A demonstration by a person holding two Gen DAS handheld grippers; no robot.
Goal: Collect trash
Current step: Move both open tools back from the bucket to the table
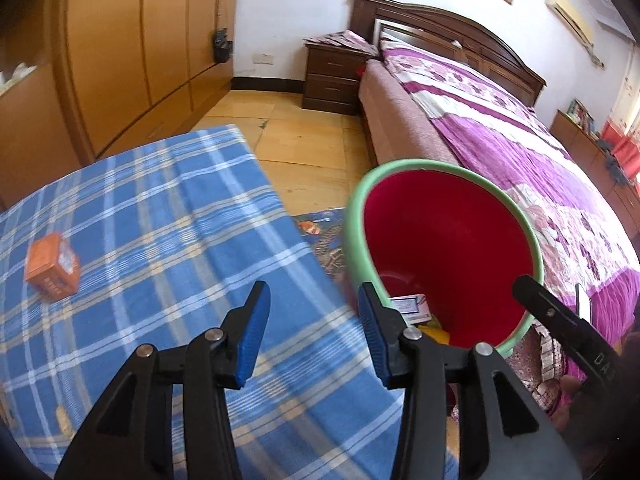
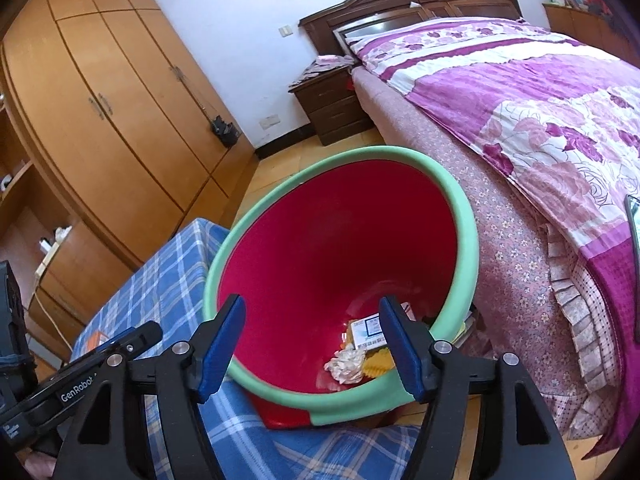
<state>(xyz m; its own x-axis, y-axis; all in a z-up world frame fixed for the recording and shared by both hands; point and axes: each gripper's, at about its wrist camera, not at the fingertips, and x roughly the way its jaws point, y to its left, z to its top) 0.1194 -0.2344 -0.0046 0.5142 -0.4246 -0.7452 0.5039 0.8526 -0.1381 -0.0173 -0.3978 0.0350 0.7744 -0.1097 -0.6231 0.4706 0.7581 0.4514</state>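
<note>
Your left gripper (image 1: 312, 312) has jaws apart with nothing between them, hanging over the blue plaid cloth-covered table (image 1: 168, 208) near its right edge. Your right gripper (image 2: 314, 332) is also spread wide and empty, poised above the mouth of the red plastic bin with a green rim (image 2: 332, 240), which sits between table and bed.

Inside the bin's bottom: a crumpled white paper wad (image 2: 346, 366), a small white-and-blue printed carton (image 2: 366, 330) and a yellow ridged scrap (image 2: 378, 364).

Still on the table, well left of your left gripper: a small orange cardboard box (image 1: 52, 266).

Farther off: the bed with a purple floral quilt (image 1: 500, 128), dark wooden nightstand (image 1: 334, 76), tan wooden wardrobe (image 2: 104, 100).
</note>
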